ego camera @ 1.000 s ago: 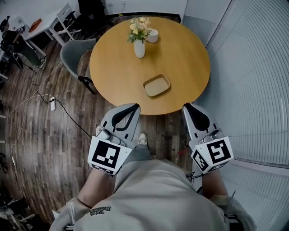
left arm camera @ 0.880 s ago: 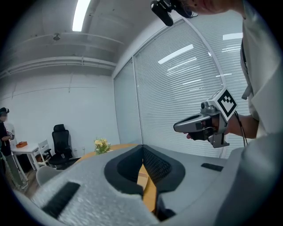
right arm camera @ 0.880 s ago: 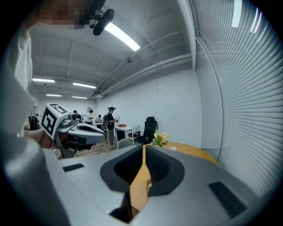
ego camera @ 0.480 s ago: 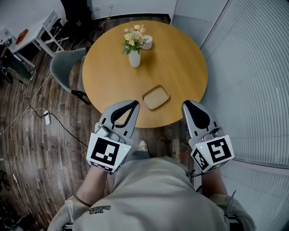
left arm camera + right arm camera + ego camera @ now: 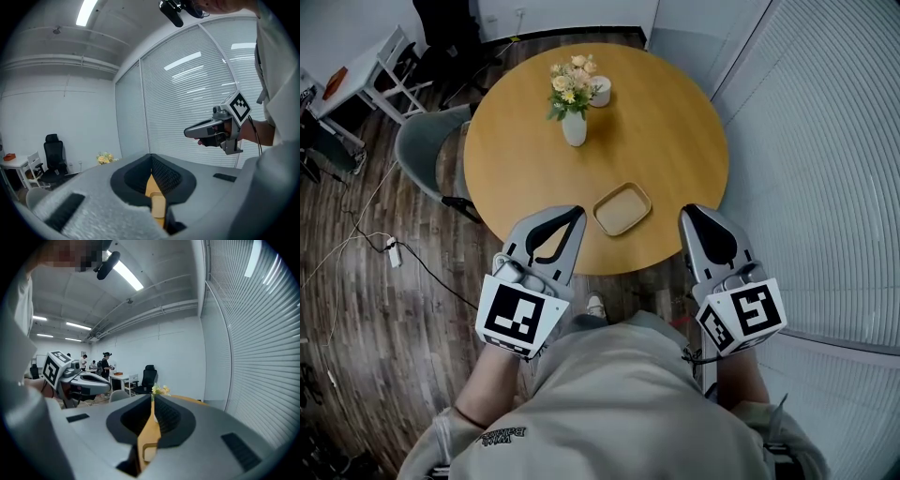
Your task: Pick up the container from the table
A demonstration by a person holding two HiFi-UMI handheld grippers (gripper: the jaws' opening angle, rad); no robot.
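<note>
Container [image 5: 622, 208] lies flat on the round wooden table [image 5: 675, 122], close to the edge nearest the person. It sits between the two claws, a bit past their tips, and touches neither. The left gripper [image 5: 573, 215] is just beside it. The right gripper [image 5: 691, 213] is farther off. Both claws are squeezed closed with nothing in them. A vase of flowers [image 5: 573, 112] stands well behind.

Left gripper [image 5: 151, 158] has its jaws pressed together at the tip, so there's just a thin tan sliver of table [image 5: 151, 185] showing through the slit. Off to the right, the right gripper [image 5: 188, 133] is held up in front of the blinds [image 5: 187, 89]. Flowers [image 5: 105, 158] and a black office chair [image 5: 52, 152] are over on the left by the white wall.
</note>
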